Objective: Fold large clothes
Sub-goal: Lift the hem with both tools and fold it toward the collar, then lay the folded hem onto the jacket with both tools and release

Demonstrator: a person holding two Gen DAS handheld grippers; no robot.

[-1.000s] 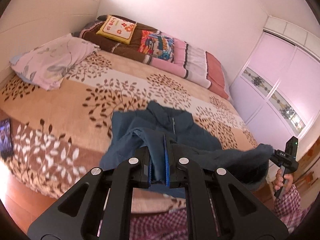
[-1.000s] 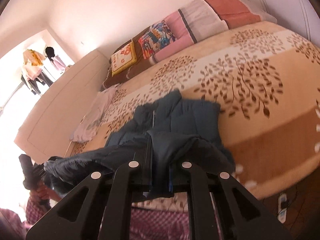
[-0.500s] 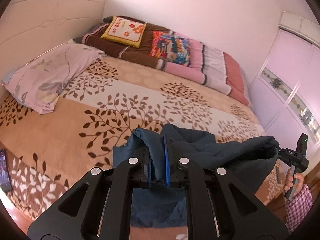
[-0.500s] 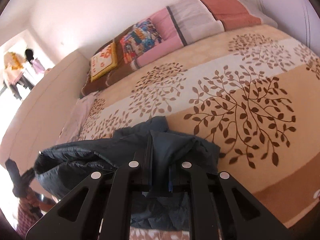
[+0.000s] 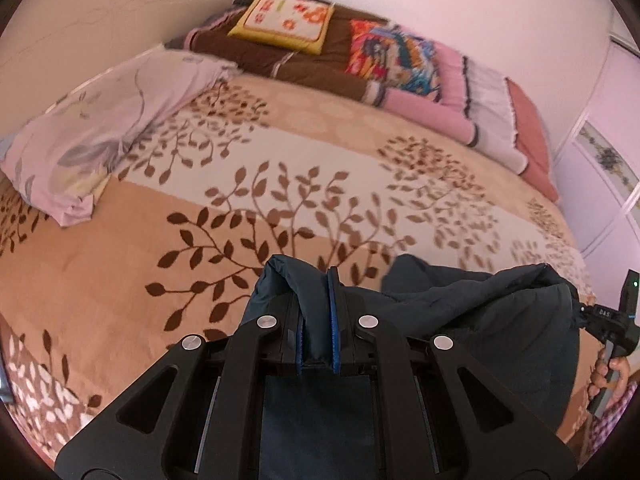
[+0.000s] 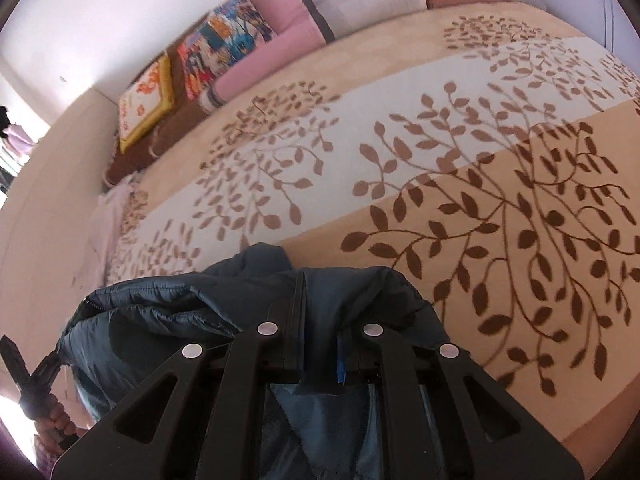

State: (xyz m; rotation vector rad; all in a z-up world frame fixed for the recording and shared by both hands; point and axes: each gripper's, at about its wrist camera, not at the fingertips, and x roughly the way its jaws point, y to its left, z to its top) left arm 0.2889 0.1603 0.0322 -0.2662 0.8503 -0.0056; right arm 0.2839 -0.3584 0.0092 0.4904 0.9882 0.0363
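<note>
Both your tongs, left gripper (image 5: 316,316) and right gripper (image 6: 320,328), are clamped on the dark blue padded jacket (image 5: 480,320), held bunched over the near edge of the leaf-patterned bedspread (image 5: 280,168); no finished fold visible yet.

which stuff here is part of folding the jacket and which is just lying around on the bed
Part of the job:
- dark blue jacket
- left gripper, jaws shut on the jacket
- right gripper, jaws shut on the jacket
- leaf-print bedspread, the surface beneath

Just lying about:
- floral pillow
- yellow cushion
- colourful cushion
- folded pink quilt
</note>
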